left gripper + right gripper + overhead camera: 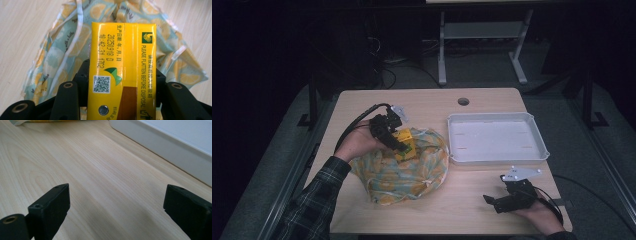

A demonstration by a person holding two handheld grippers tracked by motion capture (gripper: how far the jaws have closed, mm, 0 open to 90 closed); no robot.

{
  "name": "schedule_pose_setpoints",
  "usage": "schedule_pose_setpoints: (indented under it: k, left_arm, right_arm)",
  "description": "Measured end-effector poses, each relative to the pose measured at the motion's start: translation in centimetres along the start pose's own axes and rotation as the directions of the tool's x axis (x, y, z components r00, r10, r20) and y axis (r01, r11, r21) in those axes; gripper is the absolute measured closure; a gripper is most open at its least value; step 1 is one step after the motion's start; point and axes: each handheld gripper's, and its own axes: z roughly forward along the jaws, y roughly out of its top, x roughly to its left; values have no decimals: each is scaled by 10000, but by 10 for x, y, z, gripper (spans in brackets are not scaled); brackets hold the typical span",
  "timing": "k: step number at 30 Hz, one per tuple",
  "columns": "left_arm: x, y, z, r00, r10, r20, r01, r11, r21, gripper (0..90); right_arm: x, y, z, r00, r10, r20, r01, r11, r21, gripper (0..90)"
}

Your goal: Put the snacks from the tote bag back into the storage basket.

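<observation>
Gripping a yellow drink carton (122,72) between its jaws, the left gripper (398,144) holds it just above the lemon-print bag (399,170), which lies crumpled and slack on the wooden table (422,102). Seen from the left gripper view, the carton stands clear of the bag's mouth, its printed side facing the camera and the bag's white drawstring trailing beneath it. Judging by this, the pick is done: the carton looks freed from the bag but not yet set anywhere. The white tray (537,137), to the right of the bag, has nothing in it, so carrying the carton across and releasing it there is probably what remains. Whether the bag has more inside cannot be told from its folds. The right gripper (492,201) rests on the table near the person's edge, to the right of the bag and in front of the tray, jaws spread wide with only bare wood between them.
</observation>
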Motion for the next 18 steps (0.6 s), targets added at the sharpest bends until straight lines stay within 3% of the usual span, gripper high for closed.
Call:
schedule_pose_setpoints:
  k: [12,14,18]
  left_arm:
    - [-5,24,-9,9998,154,-144,-155,9999,-76,504]
    - [-5,31,-10,9991,405,-158,-404,9992,72,503]
    - [-9,38,-8,9994,325,-121,-327,9994,-113,503]
  right_arm:
    - [1,0,0,10000,19,-53,-19,10000,18,64]
    - [1,0,0,10000,-11,-73,11,10000,-7,64]
    - [1,0,0,10000,-18,-92,18,10000,-15,64]
